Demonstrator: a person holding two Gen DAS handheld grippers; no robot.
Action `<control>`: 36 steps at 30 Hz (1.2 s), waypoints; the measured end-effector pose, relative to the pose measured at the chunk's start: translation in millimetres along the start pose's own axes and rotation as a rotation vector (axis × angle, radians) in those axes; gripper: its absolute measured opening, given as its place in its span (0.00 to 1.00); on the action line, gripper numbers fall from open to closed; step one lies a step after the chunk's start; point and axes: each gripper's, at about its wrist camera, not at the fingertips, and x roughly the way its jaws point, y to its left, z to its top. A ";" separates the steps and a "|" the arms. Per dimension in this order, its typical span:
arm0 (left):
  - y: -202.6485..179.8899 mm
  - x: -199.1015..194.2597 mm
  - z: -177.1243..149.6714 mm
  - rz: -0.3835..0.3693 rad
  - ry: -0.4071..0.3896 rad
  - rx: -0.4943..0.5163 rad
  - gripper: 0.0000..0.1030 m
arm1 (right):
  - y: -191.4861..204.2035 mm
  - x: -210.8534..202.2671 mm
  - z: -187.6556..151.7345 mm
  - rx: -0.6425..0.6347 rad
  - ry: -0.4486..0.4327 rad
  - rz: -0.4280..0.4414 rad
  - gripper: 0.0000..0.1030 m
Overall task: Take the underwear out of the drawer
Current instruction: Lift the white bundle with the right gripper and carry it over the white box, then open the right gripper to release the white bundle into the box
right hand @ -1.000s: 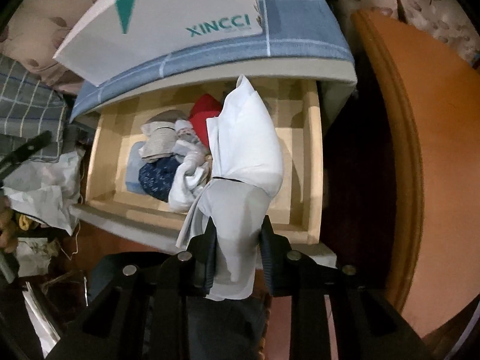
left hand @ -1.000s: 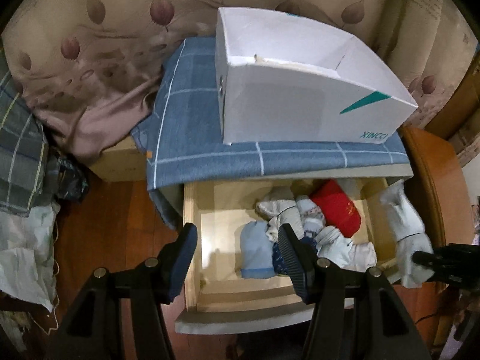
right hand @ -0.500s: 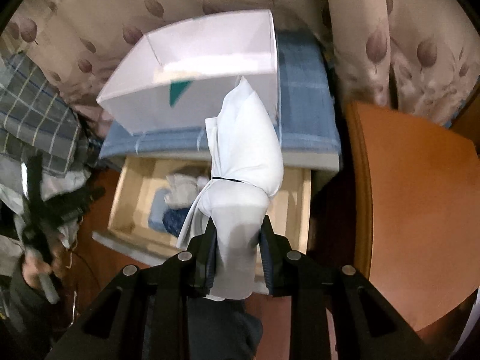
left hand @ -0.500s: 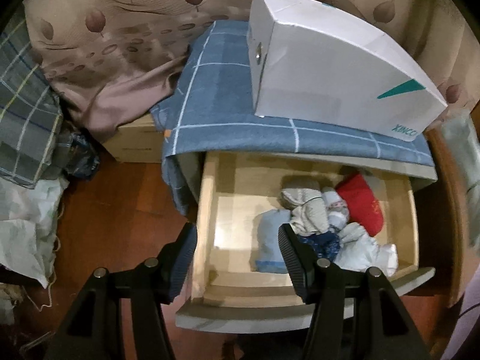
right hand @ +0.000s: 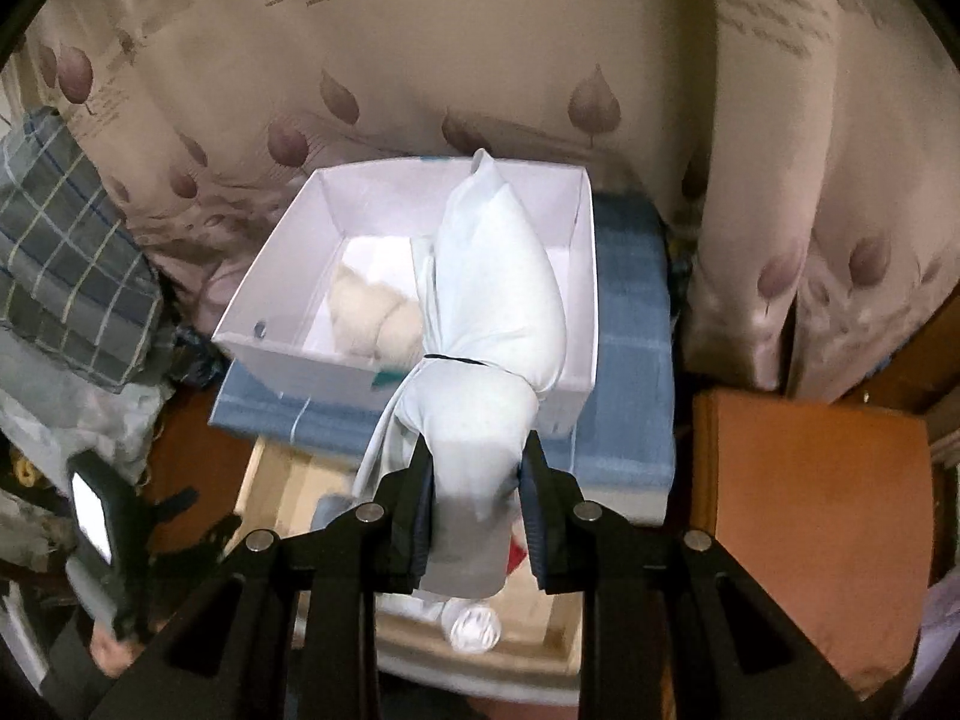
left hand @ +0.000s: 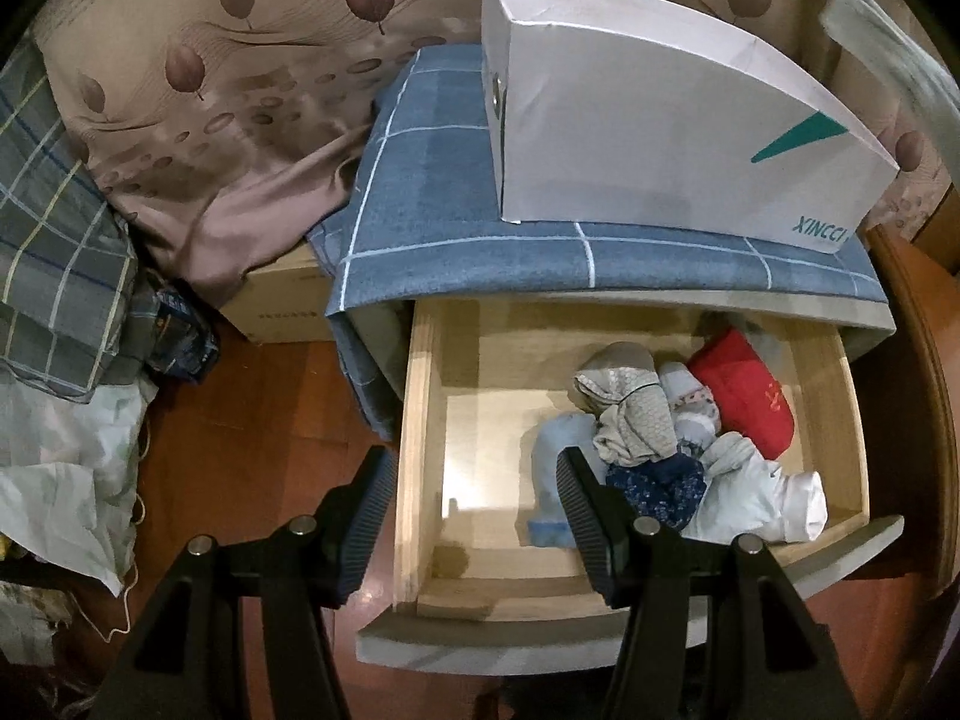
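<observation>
Currently noted: right gripper clamped on the lower end of a white rolled underwear bundle tied at its waist with a dark band, held clear of the open wooden drawer and raised in front of the open white cardboard box standing on the blue checked cloth. Cream soft item seen inside that box. Left gripper found spread wide and empty, hovering above the drawer's front left corner. Remaining folded garments in grey, blue, navy, white and red found heaped at the drawer's right side.

Handling judged: bundle light, soft, compressible, not fragile; likely to sag or unroll if pinched at a loose edge. Best taken across the thick rolled body near the band, as now.

Writing recorded: "XINCCI" in teal on the box side, beside a teal triangle. Curtain print partly legible, "Romantic feeling" guessed; smaller lines unreadable
</observation>
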 end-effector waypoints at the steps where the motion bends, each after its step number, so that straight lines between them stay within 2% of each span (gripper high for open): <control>1: -0.1 1.2 0.2 0.003 0.002 0.002 0.56 | -0.1 2.9 5.6 0.002 -0.004 -0.002 0.22; 7: 1.9 7.5 2.0 0.022 0.006 0.000 0.56 | -0.6 35.0 46.5 -0.003 -0.009 -0.055 0.22; 17: 16.7 22.3 -0.2 0.045 0.029 -0.014 0.56 | -0.4 104.5 80.2 -0.034 0.067 -0.136 0.22; 26: 27.8 36.2 -2.9 0.023 0.062 -0.032 0.56 | -3.7 158.1 85.2 -0.035 0.163 -0.181 0.23; 33: 27.7 44.6 -4.7 0.011 0.077 -0.033 0.56 | -7.0 176.7 80.6 -0.026 0.205 -0.183 0.26; 36: 27.7 48.1 -5.6 0.008 0.087 -0.041 0.56 | -3.6 177.1 80.6 -0.042 0.208 -0.189 0.31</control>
